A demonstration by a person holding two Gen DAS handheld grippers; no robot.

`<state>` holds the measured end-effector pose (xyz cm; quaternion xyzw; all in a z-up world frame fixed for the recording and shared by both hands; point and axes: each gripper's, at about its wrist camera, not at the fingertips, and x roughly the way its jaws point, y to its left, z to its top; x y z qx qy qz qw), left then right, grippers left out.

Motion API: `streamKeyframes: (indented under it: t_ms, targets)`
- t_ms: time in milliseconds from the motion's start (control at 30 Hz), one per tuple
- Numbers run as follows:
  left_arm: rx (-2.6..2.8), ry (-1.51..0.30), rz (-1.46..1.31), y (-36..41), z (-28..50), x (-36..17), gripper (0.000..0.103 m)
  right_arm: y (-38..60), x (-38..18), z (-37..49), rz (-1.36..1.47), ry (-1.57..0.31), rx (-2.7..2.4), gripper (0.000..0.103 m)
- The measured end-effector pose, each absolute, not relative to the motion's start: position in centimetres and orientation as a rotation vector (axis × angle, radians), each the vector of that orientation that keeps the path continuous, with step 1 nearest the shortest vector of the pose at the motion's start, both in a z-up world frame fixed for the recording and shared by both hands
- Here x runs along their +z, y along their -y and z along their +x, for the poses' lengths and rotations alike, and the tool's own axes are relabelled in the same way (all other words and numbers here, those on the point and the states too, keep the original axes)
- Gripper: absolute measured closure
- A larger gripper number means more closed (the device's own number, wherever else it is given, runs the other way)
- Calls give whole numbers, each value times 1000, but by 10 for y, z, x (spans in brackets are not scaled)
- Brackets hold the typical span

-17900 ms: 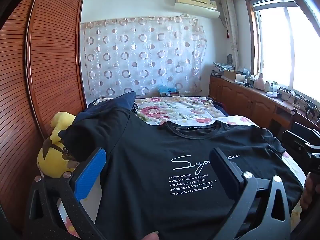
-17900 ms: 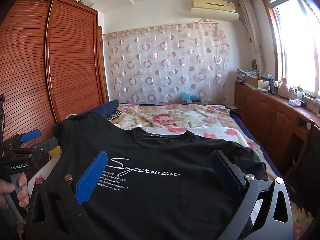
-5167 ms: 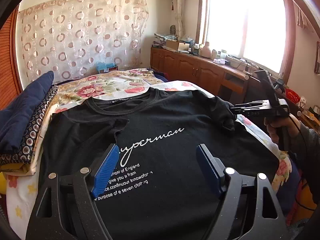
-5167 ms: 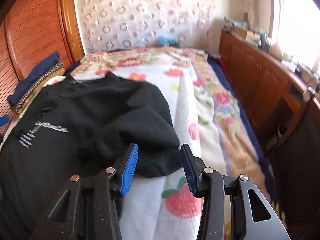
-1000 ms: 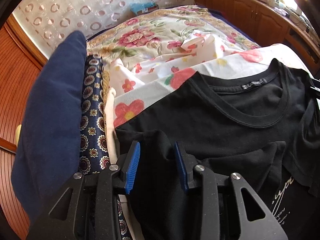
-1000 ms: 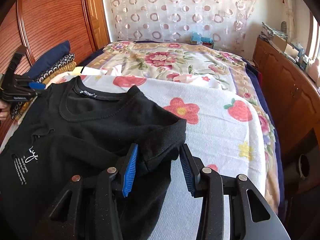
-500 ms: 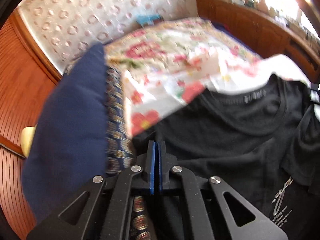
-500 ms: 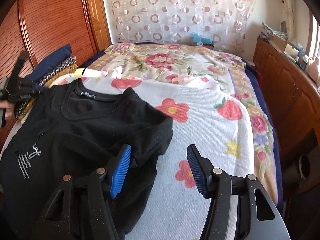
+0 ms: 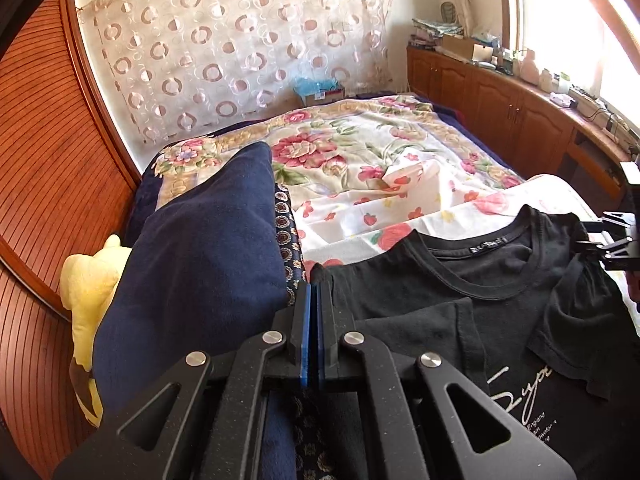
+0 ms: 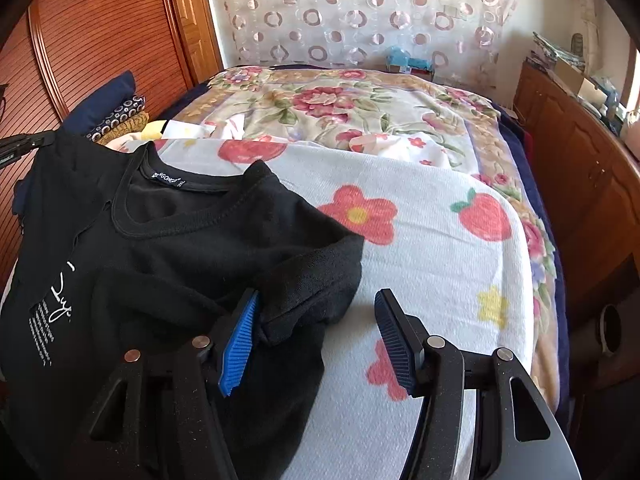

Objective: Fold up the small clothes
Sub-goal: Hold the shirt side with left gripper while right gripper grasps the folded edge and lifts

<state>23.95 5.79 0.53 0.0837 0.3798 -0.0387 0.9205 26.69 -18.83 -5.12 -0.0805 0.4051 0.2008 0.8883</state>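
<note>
A black T-shirt [image 9: 472, 292] with white lettering lies chest-up on the bed, both sleeves folded in over the chest. My left gripper [image 9: 314, 292] is shut on the shirt's left shoulder edge, and a tip of black cloth pokes out above the pads. From the right wrist view that shoulder [image 10: 60, 160] hangs raised off the bed, under the left gripper [image 10: 24, 144]. My right gripper [image 10: 318, 300] stands open over the folded right sleeve [image 10: 308, 280], which rests against its left pad [image 10: 240, 340]. The right pad is over the blanket.
A white blanket with red flowers [image 10: 440, 248] covers the near bed, with a floral quilt [image 9: 360, 148] behind. A navy pillow stack [image 9: 200, 248] and a yellow plush toy [image 9: 88, 280] sit at the left beside a wooden wardrobe [image 10: 100, 40]. Wooden cabinets [image 9: 520, 112] line the right.
My left jaws closed on the shirt's shoulder edge and rose with it. My right jaws widened and let go of the folded sleeve, which now lies on the shirt.
</note>
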Motion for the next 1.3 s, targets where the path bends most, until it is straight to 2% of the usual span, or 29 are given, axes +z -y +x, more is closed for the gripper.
streamKeyframes:
  t_ms: [100, 167, 200, 233, 333, 933, 1300]
  targets:
    - [-87, -763, 167, -58, 233, 8, 100, 178, -53, 270, -193, -841, 432, 45]
    - [-95, -756, 159, -58, 229, 9, 100, 170, -53, 274, -212, -827, 461, 68]
    - [-98, -751, 157, -58, 226, 9, 100, 166, -53, 277, -218, -826, 468, 73]
    - [-102, -746, 153, -58, 224, 10, 100, 164, -53, 281, -221, -828, 469, 84]
    - [-116, -734, 134, -55, 214, 10, 100, 159, -53, 287, -232, -818, 480, 91]
    - [-159, -642, 137, -42, 132, 21, 100, 168, -15, 186, -190, -586, 490, 94]
    - [-174, -620, 120, -48, 52, -3, 100, 192, -23, 96, -171, -528, 490, 95]
